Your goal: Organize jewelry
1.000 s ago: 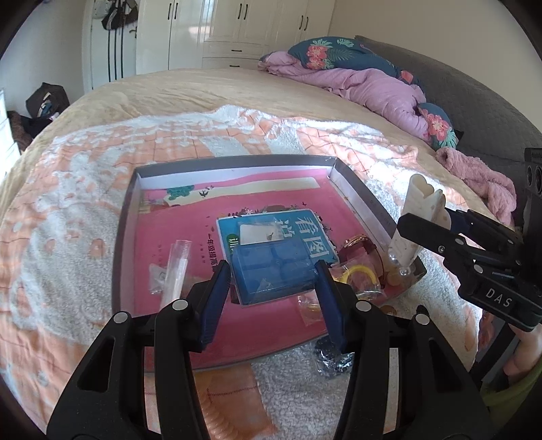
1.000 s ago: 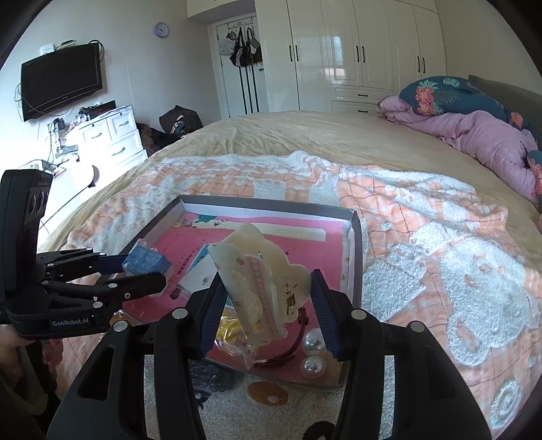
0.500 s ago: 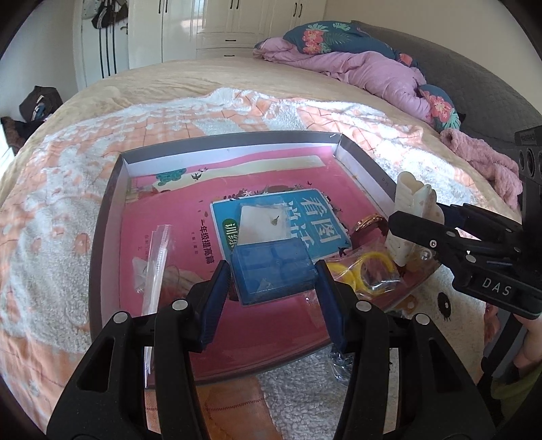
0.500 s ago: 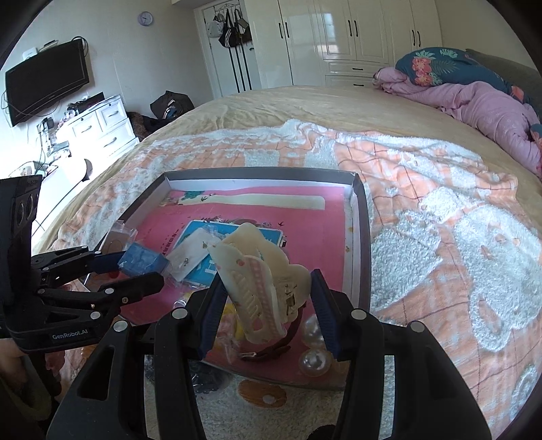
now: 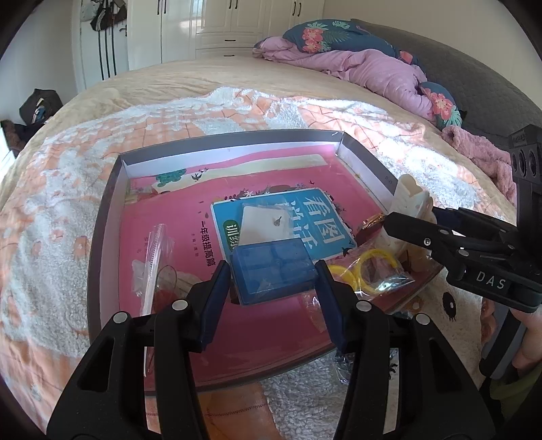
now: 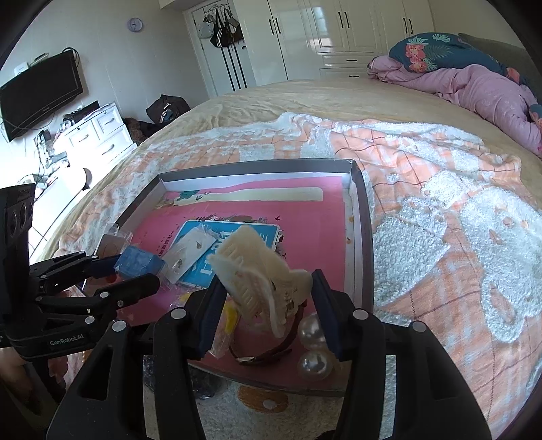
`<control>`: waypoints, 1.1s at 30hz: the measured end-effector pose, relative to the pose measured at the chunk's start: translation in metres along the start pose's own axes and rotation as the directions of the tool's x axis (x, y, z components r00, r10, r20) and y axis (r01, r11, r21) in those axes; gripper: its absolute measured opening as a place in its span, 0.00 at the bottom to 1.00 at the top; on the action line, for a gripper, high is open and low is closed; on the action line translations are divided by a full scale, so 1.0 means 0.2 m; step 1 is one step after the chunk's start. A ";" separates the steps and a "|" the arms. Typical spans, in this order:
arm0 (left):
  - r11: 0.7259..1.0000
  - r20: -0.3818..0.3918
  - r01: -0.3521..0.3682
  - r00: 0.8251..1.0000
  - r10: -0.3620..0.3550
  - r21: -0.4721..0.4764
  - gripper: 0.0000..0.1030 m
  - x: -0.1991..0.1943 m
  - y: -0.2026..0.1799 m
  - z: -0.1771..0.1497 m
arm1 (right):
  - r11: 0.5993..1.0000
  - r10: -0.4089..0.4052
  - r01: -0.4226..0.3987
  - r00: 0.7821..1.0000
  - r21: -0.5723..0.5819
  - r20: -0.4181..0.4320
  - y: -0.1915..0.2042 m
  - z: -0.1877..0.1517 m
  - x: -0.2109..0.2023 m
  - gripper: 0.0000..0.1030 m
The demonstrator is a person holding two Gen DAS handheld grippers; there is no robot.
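The left gripper [image 5: 272,282] clamps a blue compartment box [image 5: 272,270] above the tray [image 5: 105,216]; the right gripper [image 6: 266,301] grips a cream hair claw [image 6: 261,270] over the tray's near edge. Bagged pieces, pearls [image 6: 313,364] and a yellow ring [image 5: 371,267] lie loose inside, so sorting seems barely begun.

A home bedroom. A large bed [image 6: 305,98] with a beige cover fills the scene, carrying an orange-and-white plush blanket [image 6: 457,210], a rumpled pink duvet [image 6: 474,84] and floral pillows [image 6: 430,47] against a dark headboard [image 5: 474,88]. White built-in wardrobes [image 6: 338,30] line the far wall, bags hang on a door [image 6: 220,30], and a wall-mounted television [image 6: 40,91] sits above a white chest of drawers [image 6: 98,132] beneath a wall clock [image 6: 135,24].
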State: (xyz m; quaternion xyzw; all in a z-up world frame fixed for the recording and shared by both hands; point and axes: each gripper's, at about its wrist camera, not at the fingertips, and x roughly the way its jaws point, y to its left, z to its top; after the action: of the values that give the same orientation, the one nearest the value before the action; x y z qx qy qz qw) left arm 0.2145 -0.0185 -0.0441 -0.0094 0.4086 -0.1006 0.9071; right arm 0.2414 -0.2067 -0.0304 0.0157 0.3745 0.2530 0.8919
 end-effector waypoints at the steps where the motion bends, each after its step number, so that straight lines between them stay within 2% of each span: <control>1: 1.000 0.000 0.000 1.000 0.000 0.000 0.42 0.00 0.00 0.00 | 1.000 0.001 -0.001 1.000 0.002 0.005 0.00 0.00 -0.01 0.54; 7: 1.000 0.006 0.006 1.000 -0.006 0.006 0.42 -0.02 -0.01 0.01 | 1.000 -0.004 0.003 0.999 0.004 0.043 0.00 0.01 -0.07 0.68; 9: 1.000 0.007 0.006 1.000 -0.006 0.007 0.42 -0.03 -0.02 0.01 | 1.000 -0.007 0.006 0.998 0.017 0.058 -0.01 0.00 -0.10 0.78; 11: 1.000 0.007 0.006 1.000 -0.006 0.008 0.42 -0.03 -0.02 0.01 | 0.999 -0.016 0.014 0.997 0.029 0.073 -0.03 -0.01 -0.13 0.83; 14: 1.000 0.008 0.006 1.000 -0.006 0.012 0.44 -0.04 -0.02 0.01 | 0.999 -0.025 0.021 0.996 0.050 0.082 -0.05 -0.01 -0.16 0.86; 15: 1.000 0.012 0.004 1.000 -0.004 0.013 0.46 -0.05 -0.03 0.01 | 0.998 -0.027 0.022 0.996 0.056 0.084 -0.06 -0.02 -0.17 0.87; 16: 1.000 0.015 0.002 1.000 -0.002 0.014 0.54 -0.05 -0.03 0.01 | 0.998 -0.029 0.023 0.996 0.062 0.085 -0.07 -0.02 -0.18 0.87; 23: 1.000 0.026 -0.001 1.000 0.000 0.022 0.61 -0.09 -0.04 0.01 | 0.996 -0.028 0.020 0.995 0.085 0.095 -0.09 -0.03 -0.22 0.91; 26: 1.000 0.039 -0.003 0.999 0.002 0.025 0.69 -0.11 -0.04 0.02 | 0.996 -0.028 0.019 0.995 0.090 0.100 -0.09 -0.03 -0.23 0.93; 33: 1.000 0.062 -0.010 0.998 0.008 0.030 0.79 -0.16 -0.05 0.03 | 0.995 -0.027 0.017 0.994 0.094 0.106 -0.08 -0.03 -0.27 0.94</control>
State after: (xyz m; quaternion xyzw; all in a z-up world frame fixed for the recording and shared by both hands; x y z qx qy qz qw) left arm 0.1955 -0.0228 -0.0153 0.0029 0.3787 -0.1023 0.9198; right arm 0.2133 -0.2469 -0.0031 0.0665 0.3377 0.2241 0.9118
